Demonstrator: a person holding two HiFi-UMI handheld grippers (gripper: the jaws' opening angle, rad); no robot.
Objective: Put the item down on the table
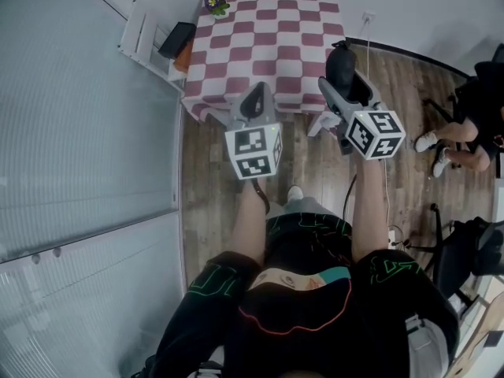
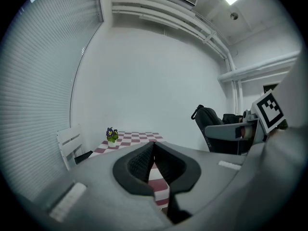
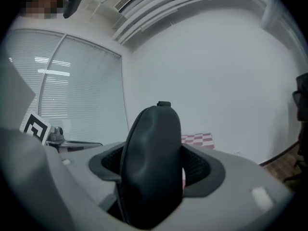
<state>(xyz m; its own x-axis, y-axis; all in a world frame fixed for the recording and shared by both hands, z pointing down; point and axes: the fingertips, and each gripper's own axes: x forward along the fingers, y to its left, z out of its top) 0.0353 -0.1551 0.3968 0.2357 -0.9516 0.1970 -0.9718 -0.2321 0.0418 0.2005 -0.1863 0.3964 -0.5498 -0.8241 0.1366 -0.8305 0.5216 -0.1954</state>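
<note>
**Item 1. Left gripper** (image 2: 153, 147). Held out at the person's 11 o'clock. The jaws are drawn together with their tips meeting, and nothing lies between them. Its marker cube (image 1: 253, 152) faces upward toward the head camera.

**Item 2. Right gripper** (image 3: 155, 170). Held out at the person's 1 o'clock, just beside the left one. The jaws are spread only as wide as their load and press on both of its sides. Its marker cube (image 1: 376, 133) sits behind the jaws.

**Item 3. Black zip case** (image 3: 151, 160). Rounded and dark, with a zip seam running down one side and a small tab at the top. It stands upright in the right gripper's jaws and is carried in the air. From above it hangs about the 5 o'clock corner of the table; whether it is over the cloth or just short of it cannot be told. It does not rest on the table.

**Item 4. Table** (image 1: 272, 30). At 12 o'clock from the person, covered with a red-and-white checked cloth.

**Item 5. Potted flower** (image 1: 216, 3). Purple blooms, standing on the cloth at the table's 11 o'clock corner.

**Item 6. White slatted chair** (image 1: 142, 34). Beside the table at its 9 o'clock side, near the blinds, with a flat dark object (image 1: 177, 39) on it.

**Item 7. Seated person** (image 1: 466, 128). At 3 o'clock, well apart on the wooden floor (image 1: 213, 203), in dark clothes and white shoes.
</note>
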